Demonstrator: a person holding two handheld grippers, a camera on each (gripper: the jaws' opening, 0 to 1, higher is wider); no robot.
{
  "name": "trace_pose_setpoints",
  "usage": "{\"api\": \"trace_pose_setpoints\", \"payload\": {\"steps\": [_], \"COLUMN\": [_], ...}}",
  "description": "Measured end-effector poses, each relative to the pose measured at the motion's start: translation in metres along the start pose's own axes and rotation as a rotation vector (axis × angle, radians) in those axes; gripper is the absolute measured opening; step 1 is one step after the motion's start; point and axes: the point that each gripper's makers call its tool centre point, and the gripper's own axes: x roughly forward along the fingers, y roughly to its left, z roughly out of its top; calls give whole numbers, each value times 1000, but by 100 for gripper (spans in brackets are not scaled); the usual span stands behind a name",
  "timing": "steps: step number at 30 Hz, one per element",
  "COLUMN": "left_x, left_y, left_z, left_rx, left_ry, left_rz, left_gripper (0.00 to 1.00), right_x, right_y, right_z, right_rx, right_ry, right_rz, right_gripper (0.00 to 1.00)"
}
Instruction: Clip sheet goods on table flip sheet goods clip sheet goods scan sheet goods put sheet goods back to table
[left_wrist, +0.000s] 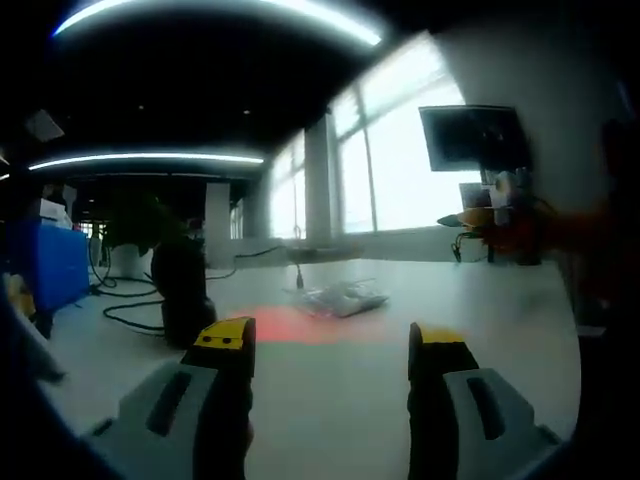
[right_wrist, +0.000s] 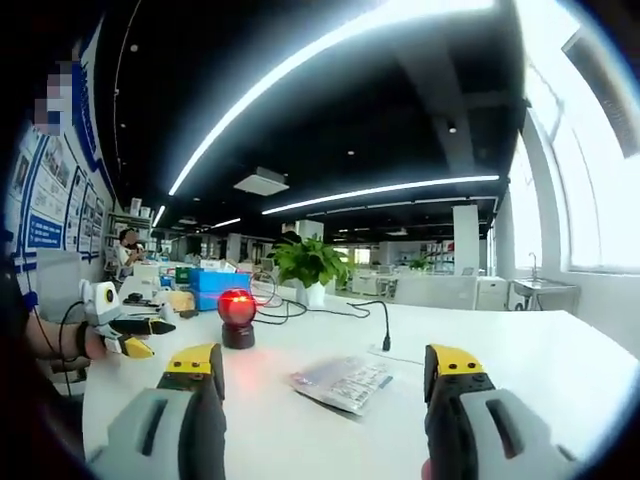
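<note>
The sheet goods (left_wrist: 345, 298), a flat clear packet with printed contents, lie on the white table (left_wrist: 330, 400). My left gripper (left_wrist: 332, 345) is open and hovers short of the packet with nothing between its yellow-tipped jaws. In the right gripper view the same packet (right_wrist: 345, 380) lies just ahead, between the open jaws of my right gripper (right_wrist: 325, 365). The left gripper (right_wrist: 150, 338) also shows at the left, held in a hand. A black scanner (right_wrist: 237, 312) glows red behind the packet. The scanner (left_wrist: 180, 290) throws a red patch (left_wrist: 300, 325) onto the table beside the packet.
A black cable (right_wrist: 372, 312) runs across the table behind the packet. A potted plant (right_wrist: 305, 262) and a blue box (right_wrist: 215, 285) stand further back. A monitor (left_wrist: 470, 135) hangs by the bright windows. The blurred right gripper (left_wrist: 490, 218) comes in from the right.
</note>
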Motion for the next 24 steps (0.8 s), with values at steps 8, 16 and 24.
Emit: {"api": "trace_pose_setpoints", "payload": {"steps": [8, 16, 24], "left_x": [0, 1, 0], "left_y": [3, 2, 2], "left_z": [1, -1, -1], "left_rx": [-7, -1, 2], "left_ry": [-4, 2, 5], "left_rz": [10, 5, 8], "left_gripper": [54, 54, 54], "right_x": [-24, -42, -50], "right_y": [4, -1, 1], "right_z": [-25, -35, -46], "right_rx": [11, 42, 45], "right_ry": [2, -8, -12], "right_rz": [-43, -75, -88], "right_gripper": [75, 74, 73]}}
